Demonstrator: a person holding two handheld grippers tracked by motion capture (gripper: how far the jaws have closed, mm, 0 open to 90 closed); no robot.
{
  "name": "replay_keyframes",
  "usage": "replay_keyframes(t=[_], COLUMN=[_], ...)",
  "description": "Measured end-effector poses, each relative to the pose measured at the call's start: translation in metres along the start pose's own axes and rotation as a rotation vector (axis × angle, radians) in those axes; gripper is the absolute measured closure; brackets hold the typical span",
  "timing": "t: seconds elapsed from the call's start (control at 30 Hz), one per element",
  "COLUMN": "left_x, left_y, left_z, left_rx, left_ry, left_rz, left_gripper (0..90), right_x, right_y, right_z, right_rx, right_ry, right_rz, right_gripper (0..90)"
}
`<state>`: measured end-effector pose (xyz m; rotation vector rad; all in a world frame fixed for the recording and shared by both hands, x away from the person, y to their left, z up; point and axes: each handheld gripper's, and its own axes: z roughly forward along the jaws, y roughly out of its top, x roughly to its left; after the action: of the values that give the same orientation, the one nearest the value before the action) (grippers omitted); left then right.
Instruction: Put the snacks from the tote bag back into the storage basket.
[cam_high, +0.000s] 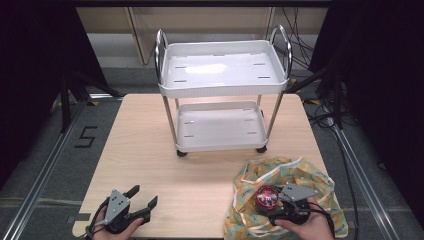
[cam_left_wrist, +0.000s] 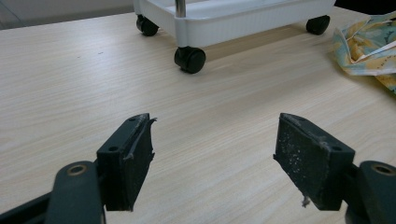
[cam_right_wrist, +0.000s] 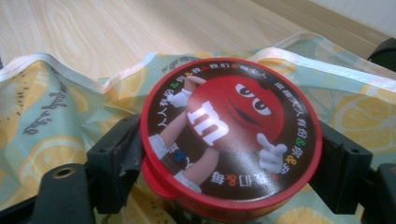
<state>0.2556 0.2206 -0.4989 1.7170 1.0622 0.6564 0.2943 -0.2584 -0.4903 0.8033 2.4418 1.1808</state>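
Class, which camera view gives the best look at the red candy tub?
The right gripper view: the red candy tub sits close up between the fingers, lid print readable. The high view shows it small above the cloth.

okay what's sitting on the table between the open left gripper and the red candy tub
Nothing: in the high view, bare table lies between the left gripper and the red candy tub, until the yellow cloth's edge under the tub.
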Motion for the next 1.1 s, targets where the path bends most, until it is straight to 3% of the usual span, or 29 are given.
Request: replay_keyframes(t=[0.27,0.83,1.03,1.1], left_x=[0.0004,0.0003,0.0001,0.0004], left_y=[-0.0001,-0.0001,-0.0002,-0.0001], left_z=[0.0001,0.0,0.0,0.0], left_rx=[0.001,0.007,0.005,0.0], left_ry=[-0.006,-0.007,-0.007,-0.009], left_rz=[0.008,0.006,0.004,0.008], left_gripper=[27.1,27.2,27.2,27.2], right_x=[-0.0008,0.0,-0.0004,0.0005], right_y=[-0.0009,0.0005,0.0017,0.002], right_z=[0.0007,-0.0028,-0.0041,-0.005], right_rx=[-0.009,-0.027,-0.029,-0.051], right_ry=[-0.003,-0.01,-0.007,-0.023], right_rz=[-0.007,0.039,0.031,0.048], right_gripper=[25.9,26.1,26.1,26.1])
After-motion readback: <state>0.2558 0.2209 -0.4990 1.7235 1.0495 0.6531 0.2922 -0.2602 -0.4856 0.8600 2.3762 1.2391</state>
